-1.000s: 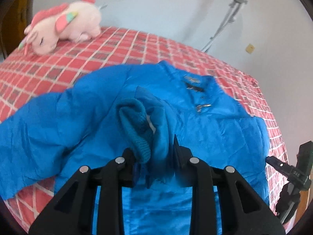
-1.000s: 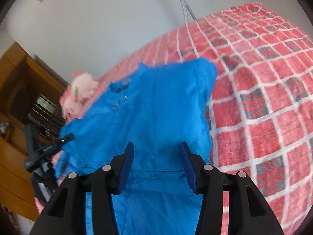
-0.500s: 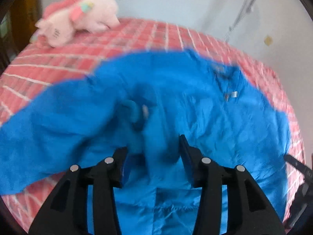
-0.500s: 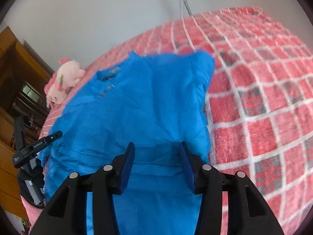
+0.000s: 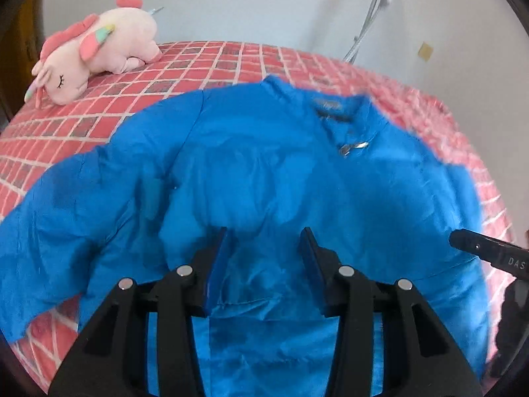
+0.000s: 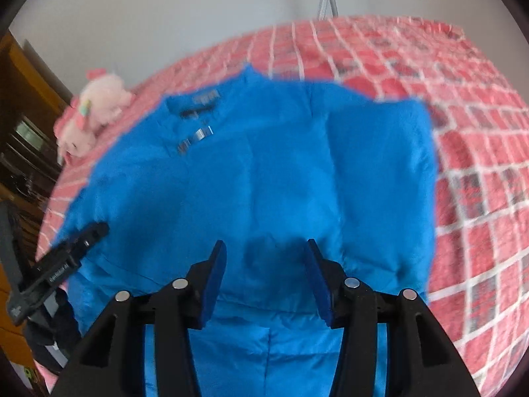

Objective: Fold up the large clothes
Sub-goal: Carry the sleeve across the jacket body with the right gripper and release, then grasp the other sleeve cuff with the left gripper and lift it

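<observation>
A bright blue jacket (image 5: pixel 264 165) lies front up on the bed, its collar label (image 5: pixel 327 106) at the far end and a silver zip pull (image 5: pixel 353 147) below it. One sleeve (image 5: pixel 66 231) spreads out to the left. My left gripper (image 5: pixel 264 231) hovers open over the jacket's middle, nothing between its pads. In the right wrist view the same jacket (image 6: pixel 264 172) fills the centre, its other sleeve (image 6: pixel 380 182) folded over the body. My right gripper (image 6: pixel 264 243) hangs open above the lower front, empty. The left tool (image 6: pixel 59 264) shows at the left edge.
A red checked blanket (image 5: pixel 99 99) covers the bed. A pink plush unicorn (image 5: pixel 96 53) lies at the far left corner, by the white wall. A metal pole (image 5: pixel 367 29) leans on the wall behind. A wooden cabinet (image 6: pixel 20 132) stands left of the bed.
My left gripper has opened and let go of the blue knit cuff it held; that cuff is out of sight now. The right gripper has swung sideways, bringing the jacket more to the centre.
</observation>
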A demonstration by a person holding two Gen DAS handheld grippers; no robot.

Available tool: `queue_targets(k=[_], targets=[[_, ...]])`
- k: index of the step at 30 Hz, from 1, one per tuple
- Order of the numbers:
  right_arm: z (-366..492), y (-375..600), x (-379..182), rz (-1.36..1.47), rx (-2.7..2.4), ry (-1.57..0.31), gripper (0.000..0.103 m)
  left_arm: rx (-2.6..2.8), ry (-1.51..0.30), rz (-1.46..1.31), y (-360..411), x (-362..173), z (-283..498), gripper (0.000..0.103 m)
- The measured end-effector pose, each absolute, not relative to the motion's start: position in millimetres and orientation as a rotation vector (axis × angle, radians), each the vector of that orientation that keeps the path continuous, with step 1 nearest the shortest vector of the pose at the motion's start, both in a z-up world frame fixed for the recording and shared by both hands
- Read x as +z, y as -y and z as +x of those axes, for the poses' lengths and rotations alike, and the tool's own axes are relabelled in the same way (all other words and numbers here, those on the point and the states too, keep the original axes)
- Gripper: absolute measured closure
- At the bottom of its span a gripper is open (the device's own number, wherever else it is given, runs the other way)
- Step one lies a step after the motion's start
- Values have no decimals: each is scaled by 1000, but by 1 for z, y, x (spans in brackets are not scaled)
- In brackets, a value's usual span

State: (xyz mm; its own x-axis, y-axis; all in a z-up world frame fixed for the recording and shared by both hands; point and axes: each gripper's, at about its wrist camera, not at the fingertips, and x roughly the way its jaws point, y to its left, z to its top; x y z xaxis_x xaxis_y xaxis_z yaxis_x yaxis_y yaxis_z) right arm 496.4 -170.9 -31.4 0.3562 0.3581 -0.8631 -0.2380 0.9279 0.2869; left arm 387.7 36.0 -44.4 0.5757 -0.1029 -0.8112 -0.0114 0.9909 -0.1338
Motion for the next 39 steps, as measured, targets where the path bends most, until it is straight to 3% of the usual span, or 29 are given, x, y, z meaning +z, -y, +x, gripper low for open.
queue_targets(k=[6, 13, 20, 28, 31, 39], targets=[[498, 170, -49, 101, 396, -1134, 54, -38, -955, -56, -31, -52, 388, 60], [473, 158, -22, 39, 439, -1073, 53, -55, -887, -59, -19, -23, 367, 59], [479, 148, -47, 32, 411, -1138, 53, -113, -1031, -117, -25, -64, 389, 59], [476, 146, -45, 14, 393, -1119, 52, -117, -1035, -124, -26, -62, 387, 60], [464, 146, -24, 13, 429, -1076, 40, -114, -1003, -161, -37, -40, 375, 54], [450, 136, -8, -18, 463, -1074, 38, 95, -879, -174, -128, 7, 313, 40]])
